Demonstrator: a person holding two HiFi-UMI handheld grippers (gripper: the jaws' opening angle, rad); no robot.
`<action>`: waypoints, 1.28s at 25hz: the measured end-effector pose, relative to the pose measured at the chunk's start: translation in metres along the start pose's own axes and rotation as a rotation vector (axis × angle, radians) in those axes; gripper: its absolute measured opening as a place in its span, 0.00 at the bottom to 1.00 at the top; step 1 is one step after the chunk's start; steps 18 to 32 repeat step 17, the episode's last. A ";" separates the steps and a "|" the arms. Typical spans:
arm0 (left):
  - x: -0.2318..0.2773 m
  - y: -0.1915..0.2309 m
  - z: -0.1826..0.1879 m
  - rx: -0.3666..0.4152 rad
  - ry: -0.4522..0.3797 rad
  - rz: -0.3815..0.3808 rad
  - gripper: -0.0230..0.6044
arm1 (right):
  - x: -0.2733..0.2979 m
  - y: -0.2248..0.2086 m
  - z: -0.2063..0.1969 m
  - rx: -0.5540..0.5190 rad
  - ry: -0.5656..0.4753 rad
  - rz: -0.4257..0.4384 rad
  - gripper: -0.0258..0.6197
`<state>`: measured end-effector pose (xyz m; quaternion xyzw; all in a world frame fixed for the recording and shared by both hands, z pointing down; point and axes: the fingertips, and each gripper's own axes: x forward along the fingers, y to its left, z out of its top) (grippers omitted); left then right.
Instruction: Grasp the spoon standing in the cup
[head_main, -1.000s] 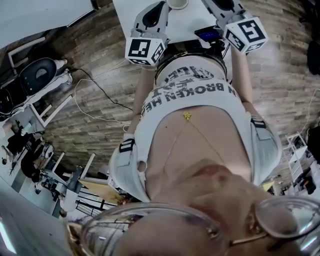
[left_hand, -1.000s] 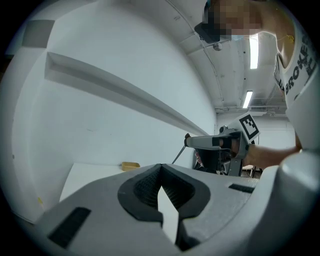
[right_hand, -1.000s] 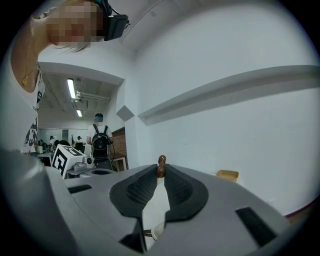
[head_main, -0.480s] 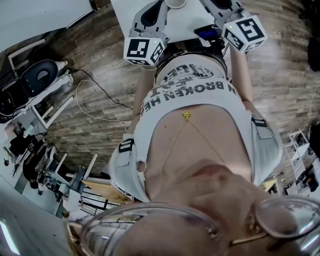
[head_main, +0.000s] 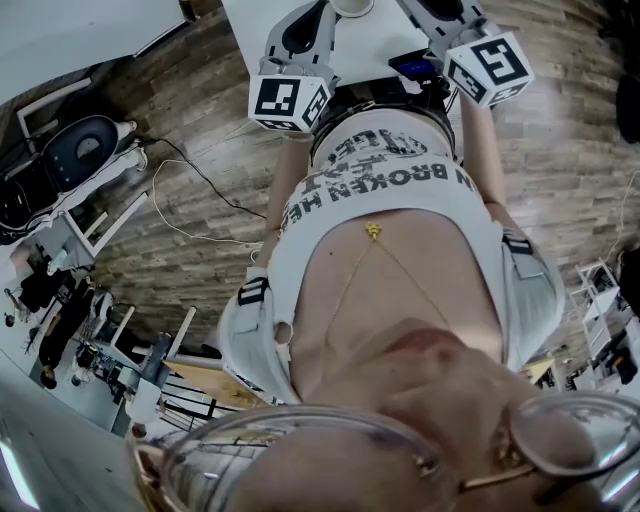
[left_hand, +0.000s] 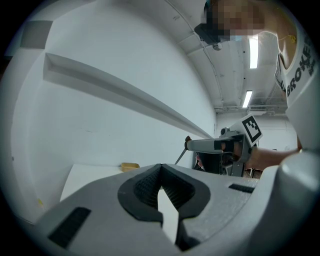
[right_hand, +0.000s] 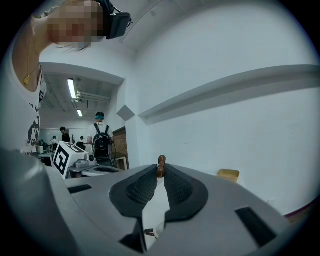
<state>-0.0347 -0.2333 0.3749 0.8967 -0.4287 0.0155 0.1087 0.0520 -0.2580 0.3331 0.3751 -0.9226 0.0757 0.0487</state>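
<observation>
**Item: spoon (right_hand: 161, 165).** Wooden, with a knobbed handle end. It stands in the cup (head_main: 352, 6), which sits on the white tabletop (head_main: 365, 40), set in from its near edge and between the two grippers in the head view. Long axis: near upright and somewhat tilted. In the left gripper view the thin shaft slants down from the right gripper's tips toward the cup, which is out of sight below.

**Item: right gripper (right_hand: 159, 172).** The jaws are drawn almost together, with the knobbed handle end pinched between the pad tips. The gripper lies close to level, so the handle crosses the jaws nearly at a right angle. The rim of the cup shows low in the gap behind the pads.

**Item: left gripper (left_hand: 160, 172).** The jaws are together at the tips with nothing between them. It is held off to the side, well apart from the spoon, looking across at the right gripper.

**Item: yellow block (left_hand: 130, 166).** It rests toward the far edge of the tabletop, by the wall, and is not involved.

**Governing relation.** The spoon is already at the right gripper's tips and the left gripper is the farther one. Judged from this, any lift should follow the handle's own slanted line upward so that the bowl clears the rim without tipping the cup.
</observation>
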 end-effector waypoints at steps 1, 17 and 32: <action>0.000 0.000 0.000 -0.001 0.001 0.001 0.02 | 0.000 0.000 -0.001 0.000 0.002 0.001 0.10; -0.002 0.003 -0.006 -0.013 0.014 0.012 0.02 | 0.001 0.002 -0.005 -0.011 0.021 -0.003 0.10; -0.002 0.003 -0.006 -0.013 0.014 0.012 0.02 | 0.001 0.002 -0.005 -0.011 0.021 -0.003 0.10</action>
